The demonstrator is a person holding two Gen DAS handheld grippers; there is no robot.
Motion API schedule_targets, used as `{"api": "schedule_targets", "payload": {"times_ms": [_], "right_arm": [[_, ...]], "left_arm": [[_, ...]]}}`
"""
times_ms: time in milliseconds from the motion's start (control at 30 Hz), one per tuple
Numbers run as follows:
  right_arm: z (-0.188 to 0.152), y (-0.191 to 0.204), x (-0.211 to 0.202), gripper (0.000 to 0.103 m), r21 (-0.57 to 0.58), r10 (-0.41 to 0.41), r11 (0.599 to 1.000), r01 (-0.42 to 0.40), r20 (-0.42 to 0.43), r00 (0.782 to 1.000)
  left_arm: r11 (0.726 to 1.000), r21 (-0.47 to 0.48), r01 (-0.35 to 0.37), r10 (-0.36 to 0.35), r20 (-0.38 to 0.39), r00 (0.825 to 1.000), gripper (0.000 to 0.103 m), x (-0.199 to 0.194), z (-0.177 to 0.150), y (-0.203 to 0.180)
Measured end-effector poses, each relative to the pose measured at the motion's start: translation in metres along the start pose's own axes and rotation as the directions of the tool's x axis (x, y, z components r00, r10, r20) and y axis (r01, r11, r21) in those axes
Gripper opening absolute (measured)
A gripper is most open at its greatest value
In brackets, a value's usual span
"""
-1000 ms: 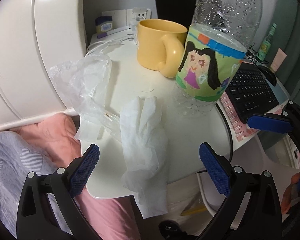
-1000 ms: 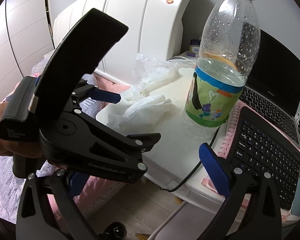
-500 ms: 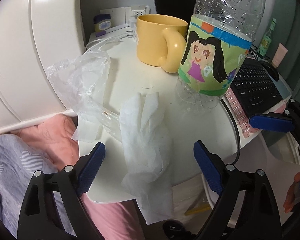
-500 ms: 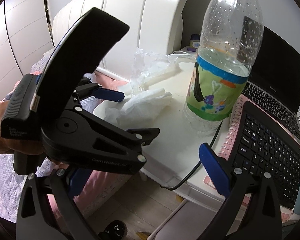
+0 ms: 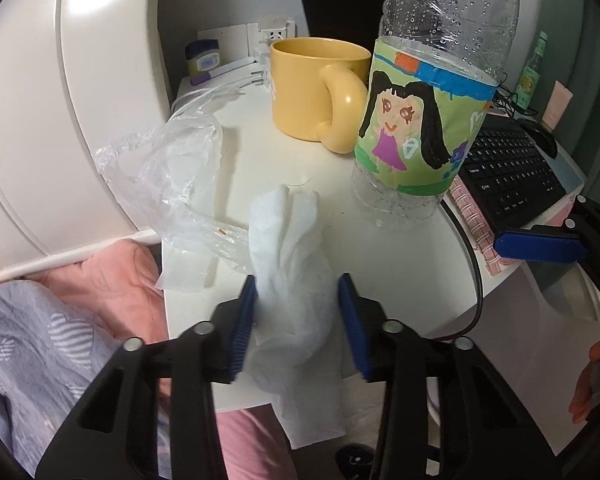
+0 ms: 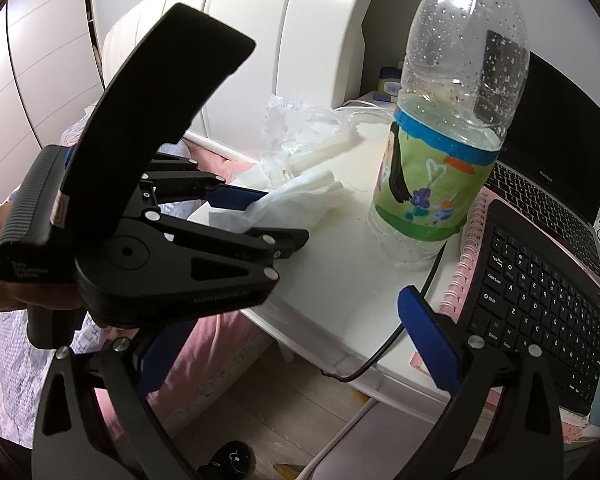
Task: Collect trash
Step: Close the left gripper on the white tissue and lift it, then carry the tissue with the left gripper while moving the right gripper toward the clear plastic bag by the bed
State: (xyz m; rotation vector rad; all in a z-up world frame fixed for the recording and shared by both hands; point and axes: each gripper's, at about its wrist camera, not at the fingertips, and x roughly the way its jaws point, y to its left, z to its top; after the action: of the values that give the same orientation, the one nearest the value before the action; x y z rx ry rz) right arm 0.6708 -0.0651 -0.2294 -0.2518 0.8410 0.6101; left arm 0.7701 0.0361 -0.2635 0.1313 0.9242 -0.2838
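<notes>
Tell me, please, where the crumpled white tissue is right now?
In the left wrist view, the tissue lies at the table's front edge, between the left gripper's pads.

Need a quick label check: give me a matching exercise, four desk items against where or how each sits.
Items:
1 tissue
2 mug
3 bottle
4 keyboard

Places or states:
A on a pink notebook
B upright, drawn-on label
C behind the bottle, handle toward the camera
D between the left gripper's blue pads, which have just been closing

Pairs: 1-D, 2-C, 3-B, 4-A
</notes>
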Motion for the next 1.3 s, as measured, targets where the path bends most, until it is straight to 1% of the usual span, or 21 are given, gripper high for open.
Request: {"api": "schedule_targets", "payload": {"times_ms": [33, 100, 167, 300, 533, 767, 1100, 1300], "right_arm": [[0.0, 0.0, 0.0, 0.097, 0.0, 0.0, 1.0, 0.0, -0.001, 1.0], [0.0, 0.001, 0.0, 0.097, -0.001, 0.0, 1.0, 0.0, -0.001, 1.0], [0.0, 0.001, 0.0, 0.097, -0.004, 0.0, 1.0, 0.0, -0.001, 1.0], [-0.001, 0.002, 0.0, 0.097, -0.001, 0.003, 1.0, -0.003, -0.003, 1.0], [-0.002, 0.007, 0.0, 0.097, -0.006, 0.006, 1.0, -0.006, -0.003, 1.0], [-0.002, 0.012, -0.01, 0.097, -0.004, 0.006, 1.0, -0.006, 0.008, 1.0], [-0.01, 0.024, -0.031, 0.097, -0.004, -0.003, 1.0, 0.003, 0.031, 1.0], [-0.01, 0.03, -0.041, 0.097, -0.007, -0.006, 1.0, 0.007, 0.042, 0.999]], "left_arm": [[1.0, 0.001, 0.0, 0.0, 0.001, 1.0, 0.031, 0.0, 0.0, 0.0], [1.0, 0.005, 0.006, -0.006, 0.001, 1.0, 0.016, -0.001, 0.0, 0.0], [1.0, 0.007, 0.011, -0.011, 0.0, 1.0, 0.01, -0.001, 0.0, 0.001], [1.0, 0.018, 0.018, -0.018, 0.01, 1.0, 0.005, -0.005, -0.002, 0.0], [1.0, 0.01, 0.028, -0.028, 0.042, 0.999, 0.004, -0.019, 0.0, -0.001], [0.999, 0.028, 0.033, -0.034, 0.066, 0.997, 0.004, -0.04, -0.002, -0.009], [0.999, 0.014, 0.029, -0.03, 0.085, 0.996, 0.004, -0.069, -0.015, -0.016], [1.0, -0.007, 0.016, -0.015, 0.094, 0.995, 0.004, -0.085, -0.024, -0.012]]}}
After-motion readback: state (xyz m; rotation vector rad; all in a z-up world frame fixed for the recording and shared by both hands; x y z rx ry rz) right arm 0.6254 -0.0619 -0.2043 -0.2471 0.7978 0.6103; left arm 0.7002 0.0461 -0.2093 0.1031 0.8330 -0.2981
